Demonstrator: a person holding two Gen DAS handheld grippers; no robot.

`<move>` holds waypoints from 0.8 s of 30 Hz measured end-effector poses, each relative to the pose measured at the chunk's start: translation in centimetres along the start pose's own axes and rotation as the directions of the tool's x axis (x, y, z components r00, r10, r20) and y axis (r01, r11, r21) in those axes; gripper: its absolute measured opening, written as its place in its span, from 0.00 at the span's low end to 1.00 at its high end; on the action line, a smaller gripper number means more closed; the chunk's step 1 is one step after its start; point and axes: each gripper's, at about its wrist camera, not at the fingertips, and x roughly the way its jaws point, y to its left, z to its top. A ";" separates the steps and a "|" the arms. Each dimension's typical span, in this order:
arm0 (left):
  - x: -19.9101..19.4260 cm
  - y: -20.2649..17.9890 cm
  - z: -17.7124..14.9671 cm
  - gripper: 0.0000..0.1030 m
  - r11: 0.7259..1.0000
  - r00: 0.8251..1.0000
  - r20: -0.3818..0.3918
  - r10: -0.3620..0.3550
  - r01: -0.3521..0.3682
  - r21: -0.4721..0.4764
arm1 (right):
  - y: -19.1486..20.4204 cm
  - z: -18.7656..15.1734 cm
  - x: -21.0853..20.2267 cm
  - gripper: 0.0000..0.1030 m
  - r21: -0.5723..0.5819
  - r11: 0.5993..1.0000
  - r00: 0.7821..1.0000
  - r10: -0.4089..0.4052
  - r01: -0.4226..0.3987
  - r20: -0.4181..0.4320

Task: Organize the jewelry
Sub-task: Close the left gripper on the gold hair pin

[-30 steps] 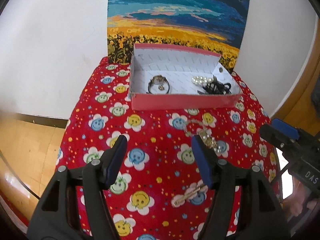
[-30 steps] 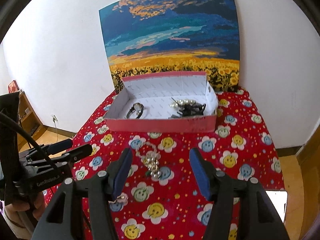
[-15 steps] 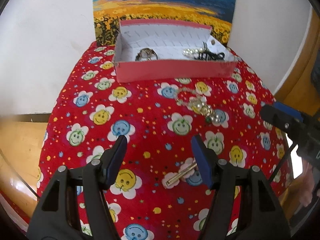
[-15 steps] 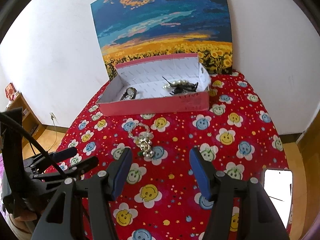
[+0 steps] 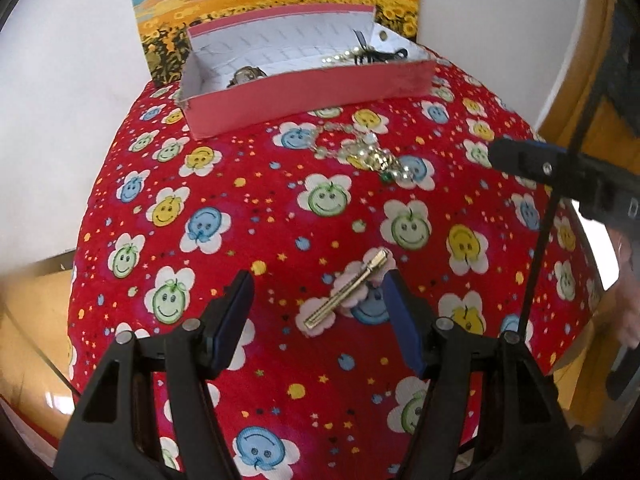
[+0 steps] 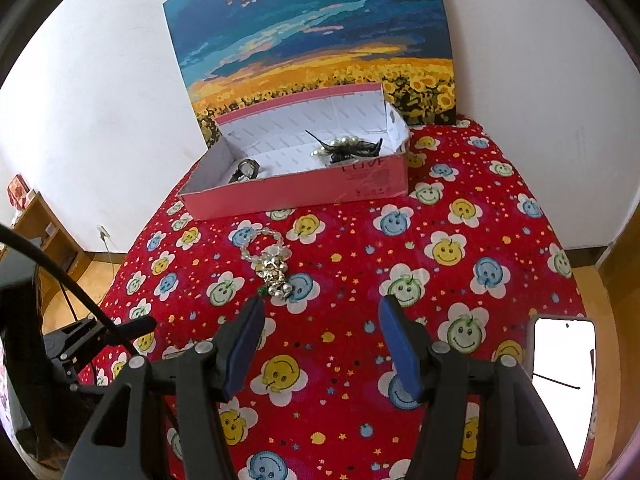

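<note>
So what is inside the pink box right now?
Inside the pink box: a watch at the left end, pearl beads tangled with a black feathery piece at the right. The front wall hides part of the floor.

1. The cloth (image 6: 460,292) on the surface is red, strewn with smiling flowers in yellow, blue and green with white petals, plus small coloured dots and stars.
2. The box (image 6: 304,190) is pink outside, white inside with grey dashes.
3. The hair clip (image 5: 347,294) is gold on pale pink.
4. The painting (image 6: 316,36) shows blue sky over yellow sunflowers.
5. The fingers (image 6: 244,344) are blue-padded on black.
</note>
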 end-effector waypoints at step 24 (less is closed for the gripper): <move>1.0 1.1 0.5 0.11 0.994 0.996 0.061 -0.060 0.066 -0.092 | -0.1 -0.4 1.2 0.61 0.013 1.000 1.000 0.020 -0.020 -0.022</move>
